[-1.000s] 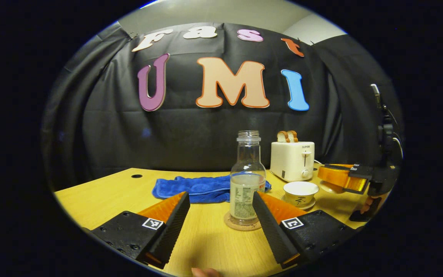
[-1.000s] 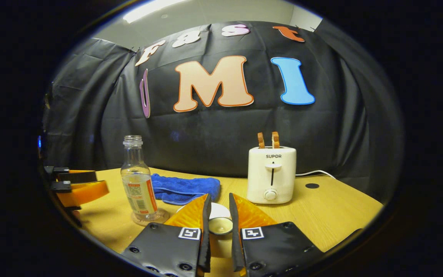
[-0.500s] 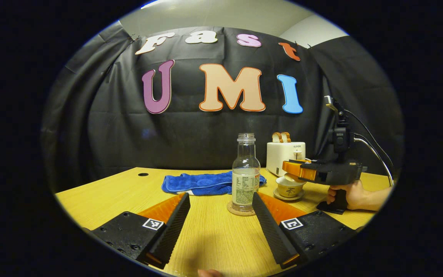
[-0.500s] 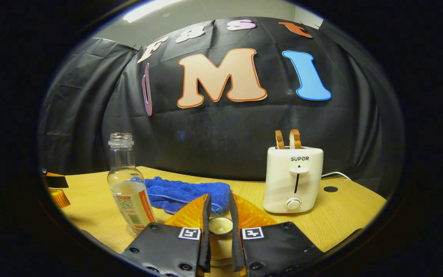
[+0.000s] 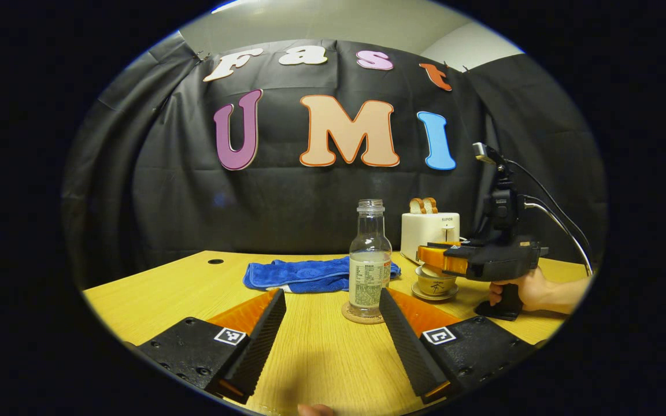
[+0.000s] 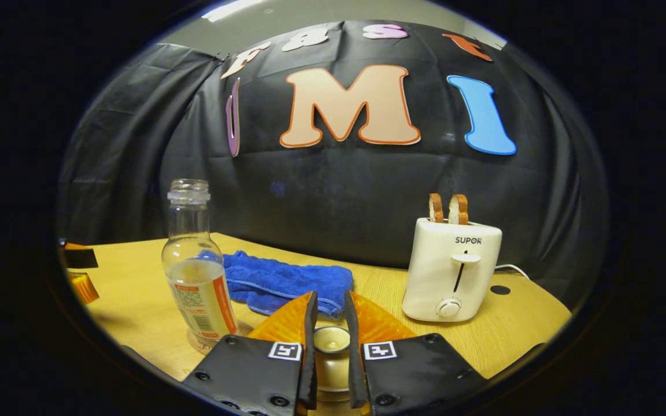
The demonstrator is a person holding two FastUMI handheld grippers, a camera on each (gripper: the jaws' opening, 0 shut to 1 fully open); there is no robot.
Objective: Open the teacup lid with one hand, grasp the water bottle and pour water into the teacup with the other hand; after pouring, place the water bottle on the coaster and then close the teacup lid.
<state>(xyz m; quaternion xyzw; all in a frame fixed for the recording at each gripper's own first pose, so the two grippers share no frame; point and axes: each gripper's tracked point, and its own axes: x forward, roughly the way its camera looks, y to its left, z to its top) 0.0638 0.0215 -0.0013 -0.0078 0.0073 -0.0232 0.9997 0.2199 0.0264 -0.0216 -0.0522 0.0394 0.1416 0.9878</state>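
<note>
A clear water bottle [image 5: 370, 260] with some water stands uncapped on a round coaster [image 5: 362, 315] at mid-table. My left gripper [image 5: 330, 296] is open, drawn back from the bottle with nothing between its fingers. To the bottle's right, the teacup [image 5: 436, 285] sits on its saucer. My right gripper [image 5: 438, 257] hovers right over the cup, held by a hand [image 5: 532, 289]. In the right gripper view, that gripper [image 6: 329, 306] is shut on the knob of the teacup lid [image 6: 330, 341]. Whether the lid rests on the rim I cannot tell. The bottle [image 6: 197, 271] stands to its left.
A blue cloth [image 5: 310, 274] lies behind the bottle. A white toaster [image 6: 453, 268] with two slices of bread stands at the back right, its cord trailing toward a hole in the wooden table [image 5: 154, 289]. The left gripper's edge [image 6: 78, 271] shows at far left.
My left gripper has pulled back from the bottle, which stays on the coaster. My right gripper has carried the lid over the teacup and lowered it.
</note>
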